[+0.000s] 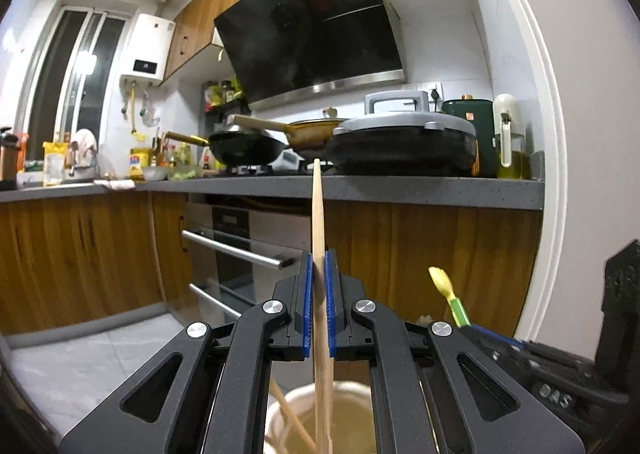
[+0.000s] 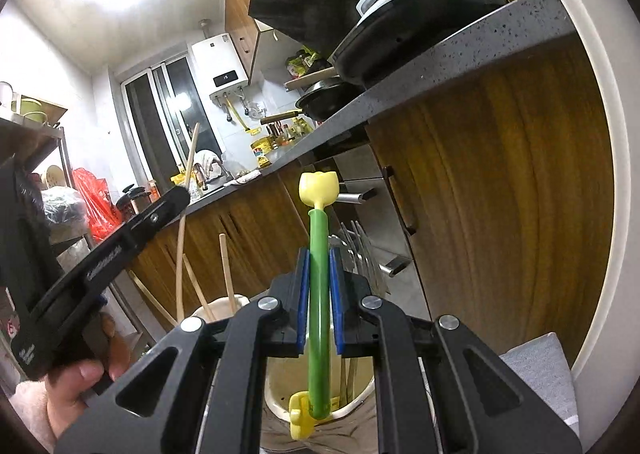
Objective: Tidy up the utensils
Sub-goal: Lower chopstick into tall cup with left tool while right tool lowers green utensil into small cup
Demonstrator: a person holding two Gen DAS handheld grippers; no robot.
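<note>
- so the left gripper [image 1: 319, 286] has its blue pads clamped on a long pale wooden chopstick [image 1: 319, 222], held nearly upright; top end points up past the edge of the grey speckled countertop [image 1: 400, 190], bottom end hangs down into the mouth of the cream round utensil holder [image 1: 288, 410] right below
- the right gripper [image 2: 319, 290] is closed on a green plastic stick utensil with a yellow tulip-shaped end [image 2: 319, 294]; long axis also close to vertical, tulip end up and away from the camera, another yellow piece at the bottom sitting just over the same cream holder [image 2: 218, 306]
- in the left wrist view that green and yellow utensil [image 1: 446, 290] shows up to the right, leaning a bit left at the top
- what I'd worry about: both grippers are crowded over one holder mouth, so they could bump each other if both go down together
- the chopstick is pinched on a thin section, so I reckon it could swivel in the pads and catch the rim instead of dropping in
- there are already a few loose wooden chopsticks [image 2: 226, 274] leaning in the holder, and some metal forks [image 2: 360, 250] standing further back; a new stick could snag on those and tip out
- the holder looks light to me, a sideways shove might knock it over
- the green one's bottom end is wider than the stem, so it could hang up on the rim
</note>
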